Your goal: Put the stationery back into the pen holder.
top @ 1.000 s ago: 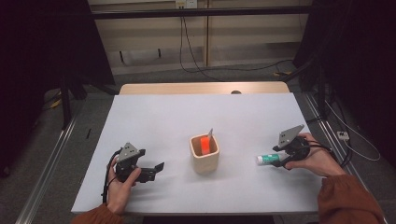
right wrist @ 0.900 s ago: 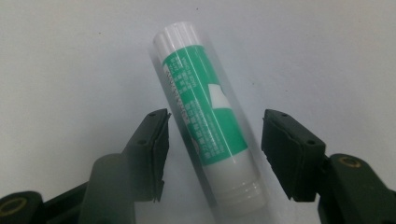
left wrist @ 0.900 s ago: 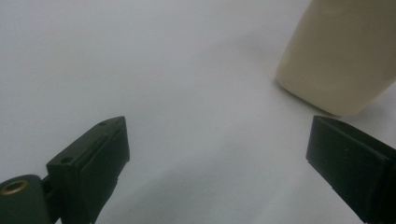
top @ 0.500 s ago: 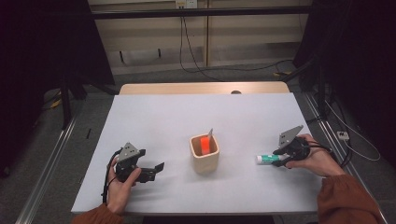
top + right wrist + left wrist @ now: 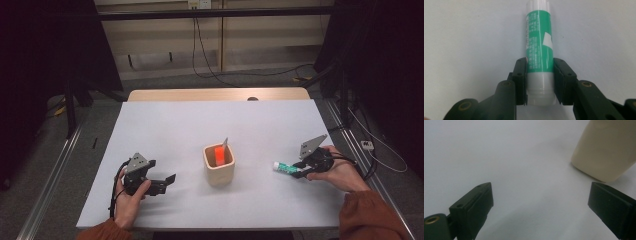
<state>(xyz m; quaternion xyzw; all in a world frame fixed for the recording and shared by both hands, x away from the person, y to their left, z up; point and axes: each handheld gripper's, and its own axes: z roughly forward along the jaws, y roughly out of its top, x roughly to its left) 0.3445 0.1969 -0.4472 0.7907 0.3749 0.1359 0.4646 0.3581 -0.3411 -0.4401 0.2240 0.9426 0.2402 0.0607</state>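
Surface: a white table top [image 5: 190, 130] is being worked on, with a wooden edge at its far side and dark curtains and cables behind it.

Glue stick: a green-and-white glue stick [image 5: 539, 50] is lying flat on the table at the person's right, well apart from the cup; in the high view it is being seen at [image 5: 286, 168].

Right gripper: the right gripper [image 5: 540, 82] is being held low over the table, and its jaws have just been closing on the glue stick; both pads are now being pressed against the tube near its white end, the rest of the tube being left to stick out ahead of the jaws.

Left gripper: the left gripper [image 5: 540, 202] is being held with its jaws wide apart and nothing between them; it is being rested near the front left of the table [image 5: 150, 180], pointed toward the cup.

Cup: a beige cup [image 5: 219, 163] is being kept upright at the middle of the table, with an orange item [image 5: 218, 154] and a thin grey item already standing in it.

Progress: the grasp is judged as being completed, while the glue stick is not yet being lifted off the table.

Left to do: lifting, carrying across and, most likely, dropping the stick into the cup are judged as still being owed.
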